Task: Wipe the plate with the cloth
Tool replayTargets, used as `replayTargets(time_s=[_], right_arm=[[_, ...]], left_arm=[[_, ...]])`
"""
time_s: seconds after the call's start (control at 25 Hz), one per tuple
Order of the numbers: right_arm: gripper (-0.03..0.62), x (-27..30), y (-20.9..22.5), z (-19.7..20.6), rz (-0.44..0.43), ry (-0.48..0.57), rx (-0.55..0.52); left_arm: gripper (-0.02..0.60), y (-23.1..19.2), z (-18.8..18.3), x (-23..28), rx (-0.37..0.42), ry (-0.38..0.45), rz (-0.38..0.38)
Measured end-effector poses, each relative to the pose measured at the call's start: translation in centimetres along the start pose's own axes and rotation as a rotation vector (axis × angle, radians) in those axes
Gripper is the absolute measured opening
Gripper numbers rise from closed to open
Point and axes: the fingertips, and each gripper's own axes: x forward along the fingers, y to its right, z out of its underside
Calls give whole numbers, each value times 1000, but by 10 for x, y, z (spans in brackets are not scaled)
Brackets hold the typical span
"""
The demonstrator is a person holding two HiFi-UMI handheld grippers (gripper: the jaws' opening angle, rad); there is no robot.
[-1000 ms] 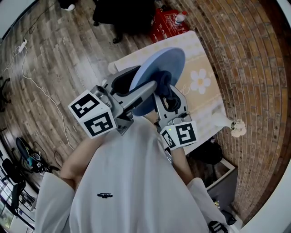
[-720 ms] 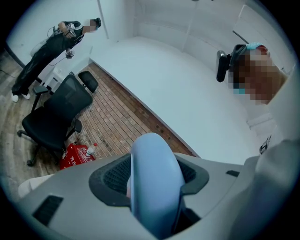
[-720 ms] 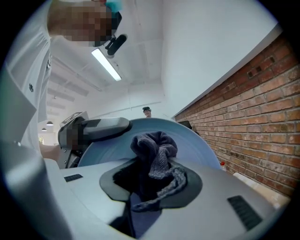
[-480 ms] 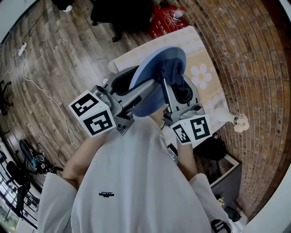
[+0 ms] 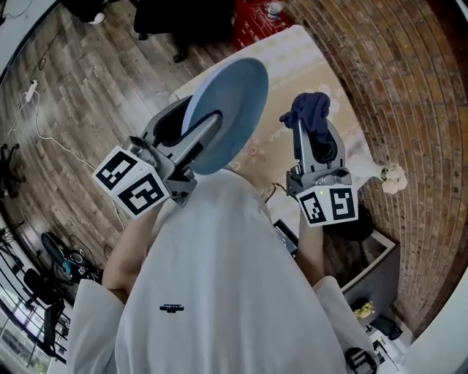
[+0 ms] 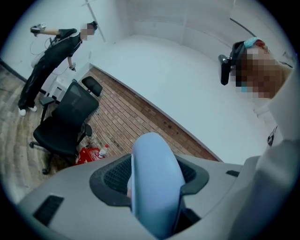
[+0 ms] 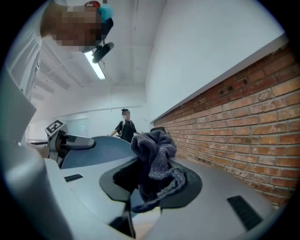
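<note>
In the head view a light blue plate (image 5: 225, 109) stands tilted on edge above the table, and my left gripper (image 5: 203, 136) is shut on its lower rim. The left gripper view shows that plate (image 6: 155, 187) edge-on between the jaws. My right gripper (image 5: 305, 126) is shut on a bunched dark blue cloth (image 5: 311, 109), which it holds to the right of the plate with a clear gap between them. In the right gripper view the cloth (image 7: 154, 161) sticks up from the jaws, and the plate (image 7: 96, 150) lies to its left.
A table with a cream, flower-printed cover (image 5: 296, 58) lies under both grippers. A red crate with a bottle (image 5: 256, 13) stands on the wooden floor beyond it. A brick wall (image 5: 395, 88) runs along the right. A black office chair (image 6: 65, 124) and a far-off person (image 7: 125, 129) are in view.
The cloth was against the plate's face; now my right gripper has drawn it away to the right. My left gripper has carried the plate up and left.
</note>
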Motion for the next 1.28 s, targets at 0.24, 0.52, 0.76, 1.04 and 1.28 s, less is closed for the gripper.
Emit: replayTargets(time_s=[0.24, 0.52, 0.76, 1.04, 1.28], right_arm=[[143, -33, 36, 26, 165, -56, -5], [143, -64, 51, 56, 271, -125, 28], [143, -66, 54, 69, 321, -150, 72], [140, -58, 42, 73, 324, -169, 73], [140, -52, 30, 74, 300, -175, 75]], left_arm=[[247, -8, -2, 3, 109, -19, -46], [247, -16, -4, 17, 212, -25, -68], [247, -24, 9, 32, 368, -60, -128], [247, -26, 19, 36, 392, -62, -154], [247, -20, 27, 34, 387, -81, -134]])
